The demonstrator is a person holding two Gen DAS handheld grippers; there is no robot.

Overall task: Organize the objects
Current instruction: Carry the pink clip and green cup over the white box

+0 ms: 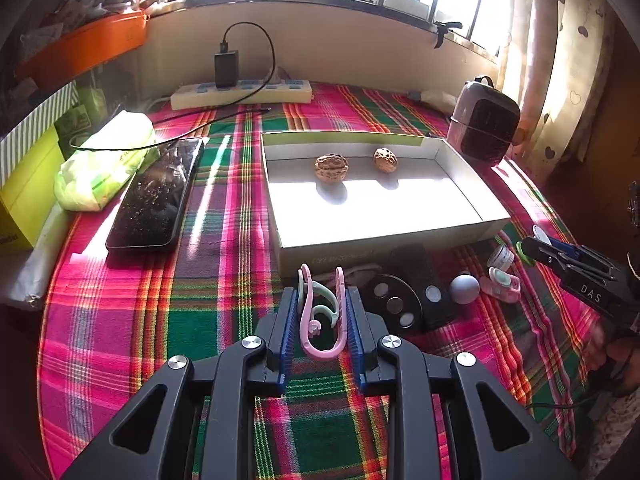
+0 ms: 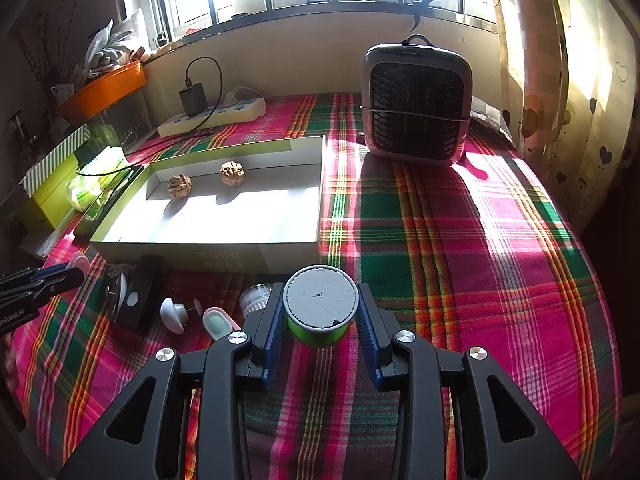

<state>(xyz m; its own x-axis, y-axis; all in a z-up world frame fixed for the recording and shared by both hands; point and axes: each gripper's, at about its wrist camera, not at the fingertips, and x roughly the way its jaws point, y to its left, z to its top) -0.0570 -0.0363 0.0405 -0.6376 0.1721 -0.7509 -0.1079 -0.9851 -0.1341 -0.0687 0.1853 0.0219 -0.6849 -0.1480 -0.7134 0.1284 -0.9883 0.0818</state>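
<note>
An open white cardboard box [image 1: 384, 236] [image 2: 208, 246] lies on the plaid cloth and holds two walnuts [image 1: 331, 167] [image 2: 180, 186]. My left gripper [image 1: 322, 300] is shut on a pink and mint clip bundle [image 1: 320, 312], just in front of the box's near wall. My right gripper [image 2: 320, 312] is shut on a green spool with a grey top [image 2: 320, 306], also near the box's front wall. Small items lie along the box front: a black remote-like block [image 1: 424, 284] [image 2: 140, 296], a grey ball-shaped knob [image 1: 464, 289] [image 2: 174, 314], a pink case [image 1: 502, 282] [image 2: 218, 322].
A phone [image 1: 156, 196] and tissue pack [image 1: 104, 164] lie left of the box. A power strip with charger [image 1: 240, 92] [image 2: 212, 114] sits at the back. A small heater [image 2: 416, 100] [image 1: 482, 120] stands back right. Yellow-green boxes [image 1: 24, 184] line the left edge.
</note>
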